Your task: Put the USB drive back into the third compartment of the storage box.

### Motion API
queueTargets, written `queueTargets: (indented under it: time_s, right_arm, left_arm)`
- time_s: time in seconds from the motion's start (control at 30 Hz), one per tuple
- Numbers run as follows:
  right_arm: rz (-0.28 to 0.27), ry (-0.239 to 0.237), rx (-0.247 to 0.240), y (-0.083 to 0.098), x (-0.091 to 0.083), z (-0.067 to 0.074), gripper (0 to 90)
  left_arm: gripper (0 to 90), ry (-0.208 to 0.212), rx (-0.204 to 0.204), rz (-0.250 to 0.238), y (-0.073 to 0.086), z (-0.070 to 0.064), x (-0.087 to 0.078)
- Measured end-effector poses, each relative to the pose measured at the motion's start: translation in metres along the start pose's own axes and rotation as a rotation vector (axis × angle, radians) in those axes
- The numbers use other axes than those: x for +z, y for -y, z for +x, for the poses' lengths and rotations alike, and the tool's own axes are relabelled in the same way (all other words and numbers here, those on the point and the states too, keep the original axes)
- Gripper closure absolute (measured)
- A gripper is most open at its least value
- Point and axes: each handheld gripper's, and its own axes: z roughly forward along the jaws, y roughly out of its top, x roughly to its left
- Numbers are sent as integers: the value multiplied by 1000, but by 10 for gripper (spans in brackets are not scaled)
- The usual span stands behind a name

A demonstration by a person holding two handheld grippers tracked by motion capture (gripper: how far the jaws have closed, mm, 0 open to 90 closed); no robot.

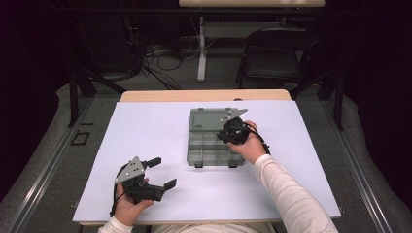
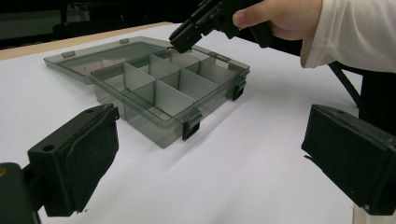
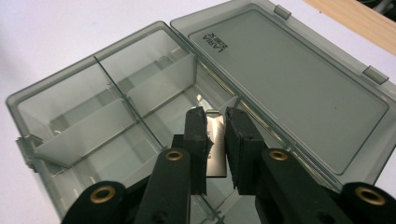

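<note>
The box (image 1: 214,141) lies open at the worktop's (image 1: 145,131) centre, lid (image 1: 214,119) folded flat toward 12 o'clock, latches (image 1: 215,164) facing 6 o'clock. Its cells look empty apart from the dividers.

The right tool (image 1: 232,130) hangs over the box's right side, near the hinge line. In the right gripper view this tool (image 3: 215,140) is clenched on a thin divider (image 3: 215,147), a clear flat slip held upright between its narrow jaws, above a cell at the box's right end.

The left tool (image 1: 158,174) rests at 7 o'clock on the worktop, well apart from the box, released, its jaws wide and empty; in the left gripper view the pads (image 2: 93,158) frame the box (image 2: 154,93) from afar.

The step in hand seems to be setting or pulling a divider. If seating it, the next move calls for lining the slip up with the wall slots, keeping it vertical, and pressing straight down; a tilt would likely jam it. The left tool could steady the box at its front edge.
</note>
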Motion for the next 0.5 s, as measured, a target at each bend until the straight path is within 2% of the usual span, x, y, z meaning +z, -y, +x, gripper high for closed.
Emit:
queueTargets:
  time_s: [0.5]
  right_arm:
    - [18, 0, 7, 2, 8, -2, 793]
  left_arm:
    - [33, 0, 2, 2, 0, 0, 0]
